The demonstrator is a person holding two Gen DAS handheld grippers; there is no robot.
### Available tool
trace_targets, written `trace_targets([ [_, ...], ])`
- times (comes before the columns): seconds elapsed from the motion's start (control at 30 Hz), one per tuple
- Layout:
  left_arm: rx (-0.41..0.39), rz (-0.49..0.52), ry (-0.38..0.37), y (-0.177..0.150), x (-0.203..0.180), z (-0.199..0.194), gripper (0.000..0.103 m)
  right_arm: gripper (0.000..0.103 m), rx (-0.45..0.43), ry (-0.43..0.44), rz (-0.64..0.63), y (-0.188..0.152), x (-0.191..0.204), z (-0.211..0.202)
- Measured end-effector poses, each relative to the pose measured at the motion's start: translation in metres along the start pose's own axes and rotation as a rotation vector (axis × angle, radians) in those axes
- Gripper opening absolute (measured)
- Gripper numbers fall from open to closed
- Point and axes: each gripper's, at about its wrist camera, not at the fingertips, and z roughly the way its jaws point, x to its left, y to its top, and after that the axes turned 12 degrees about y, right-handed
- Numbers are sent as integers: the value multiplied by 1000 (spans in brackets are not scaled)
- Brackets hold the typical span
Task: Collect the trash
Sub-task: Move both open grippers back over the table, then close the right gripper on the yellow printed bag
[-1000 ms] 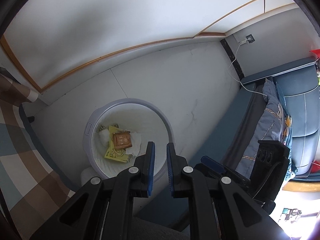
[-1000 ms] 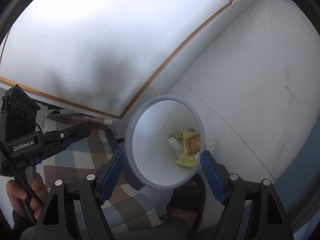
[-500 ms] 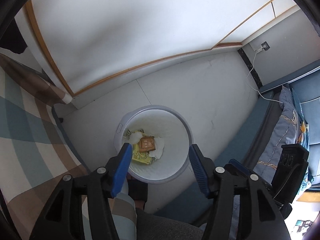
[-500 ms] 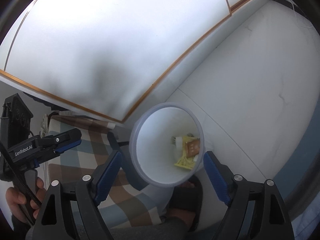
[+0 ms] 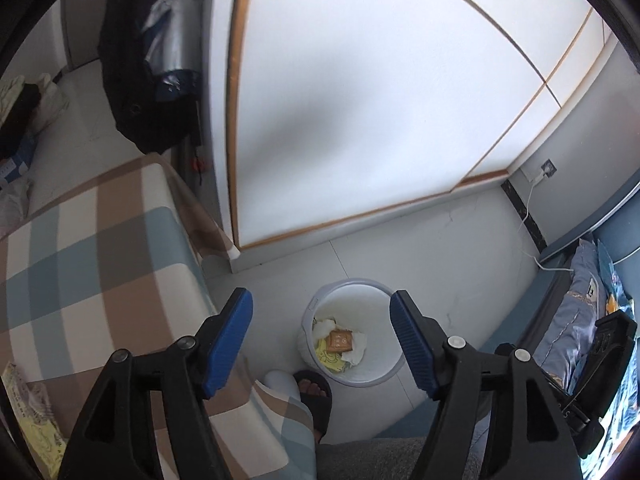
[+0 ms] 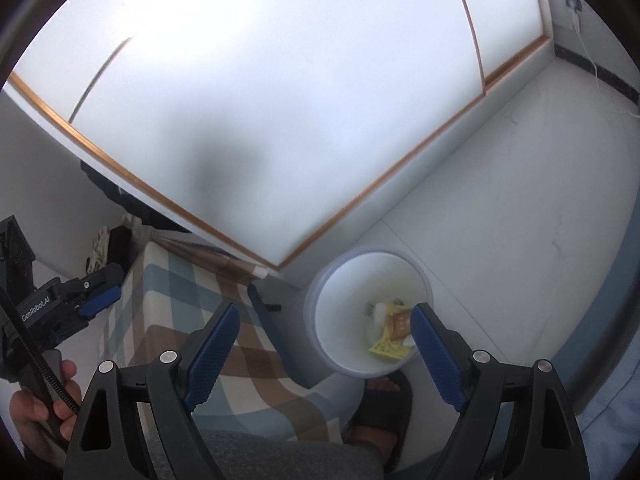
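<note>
A white round trash bin (image 5: 384, 376) stands on the pale floor below both grippers; it also shows in the right wrist view (image 6: 340, 344). Inside lie an orange packet (image 5: 340, 340), a yellow wrapper (image 5: 329, 359) and white crumpled tissue (image 5: 356, 352); the same packet (image 6: 400, 322) and wrapper (image 6: 386, 347) show from the right. My left gripper (image 5: 321, 336) is open and empty, high above the bin. My right gripper (image 6: 326, 346) is open and empty, also well above the bin. The left gripper also shows at the left edge of the right wrist view (image 6: 96, 300).
A checked blue-brown-white bedcover (image 5: 88, 264) fills the left. A foot in a black sandal (image 5: 316, 396) stands beside the bin. A white sliding door (image 5: 380, 100) is behind. A blue sofa with cushions (image 5: 592, 320) is at the right. A yellow packet (image 5: 36, 424) lies on the bedcover.
The left gripper has opened from nearly shut to wide open. Both grippers have risen away from the bin, which looks smaller now. More of the bed and room has come into view.
</note>
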Motion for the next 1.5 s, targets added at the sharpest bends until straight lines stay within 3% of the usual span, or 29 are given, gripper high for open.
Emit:
trace_targets([
  [0.23, -165, -28, 71, -8, 52, -49, 73, 88, -110, 87, -127, -2, 77, -30],
  [0.5, -244, -178, 132, -17, 135, -89, 75, 91, -91, 130, -272, -27, 159, -22],
  [0.6, -256, -234, 241, -30, 164, -105, 85, 91, -71, 146, -317, -42, 184, -12],
  [0.77, -293, -311, 260, -52, 215, -123, 85, 91, -27, 198, -387, -67, 228, 5],
  [0.97, -324, -386, 275, -74, 272, -133, 86, 91, 62, 231, -469, -103, 274, 34],
  [1.17, -291, -482, 367, -100, 326, -118, 87, 91, 199, 206, -598, -151, 314, 76],
  [1.5, -239, -597, 348, -131, 377, -117, 87, 91, 425, 190, -753, -219, 365, 157],
])
